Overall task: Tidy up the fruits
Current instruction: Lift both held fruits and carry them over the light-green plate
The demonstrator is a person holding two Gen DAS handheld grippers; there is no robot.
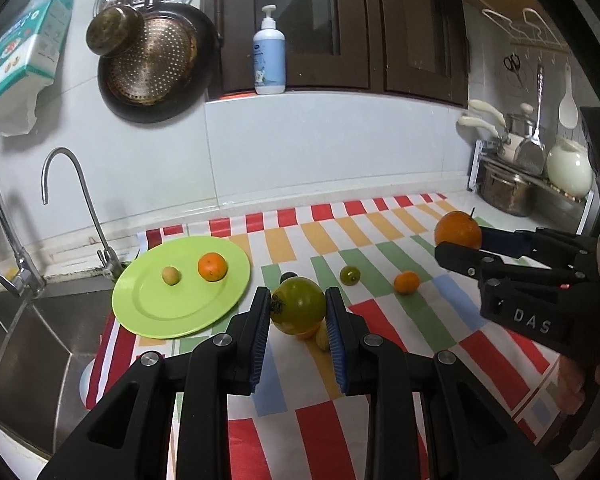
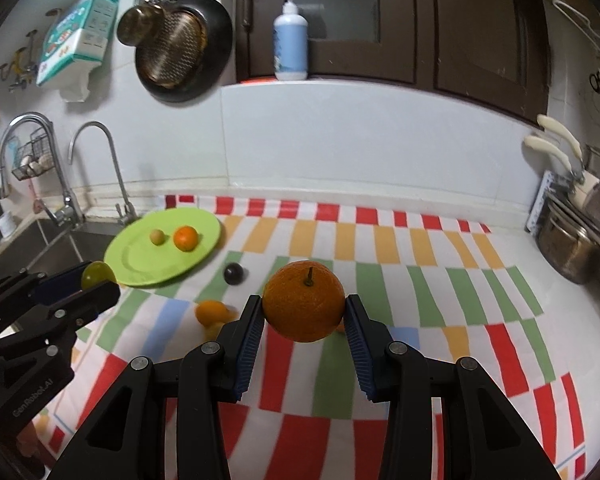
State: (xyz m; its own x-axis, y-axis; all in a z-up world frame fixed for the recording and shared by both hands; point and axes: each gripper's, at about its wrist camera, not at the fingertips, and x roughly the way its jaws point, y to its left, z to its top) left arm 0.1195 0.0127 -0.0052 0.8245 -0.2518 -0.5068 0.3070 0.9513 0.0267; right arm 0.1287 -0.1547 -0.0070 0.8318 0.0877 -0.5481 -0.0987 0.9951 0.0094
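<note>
My left gripper (image 1: pixel 298 312) is shut on a round green fruit (image 1: pixel 298 306), held above the striped cloth (image 1: pixel 380 264). My right gripper (image 2: pixel 305 312) is shut on a large orange (image 2: pixel 304 300) with a short stem, also lifted off the cloth. The green plate (image 1: pixel 156 312) at the left carries a small orange (image 1: pixel 212 267) and a small pale yellow fruit (image 1: pixel 171 275). On the cloth lie a small dark green fruit (image 1: pixel 350 275), a little orange (image 1: pixel 406 282) and a dark round fruit (image 2: pixel 233 273). Another orange fruit (image 2: pixel 210 312) lies beneath the grippers, blurred.
A steel sink (image 1: pixel 28 332) with two taps (image 1: pixel 76 200) lies left of the plate. Pots and a white jar (image 1: pixel 568 168) crowd the rack at the right. Pans (image 1: pixel 156 64) hang on the wall; a soap bottle (image 1: pixel 270 56) stands on the ledge.
</note>
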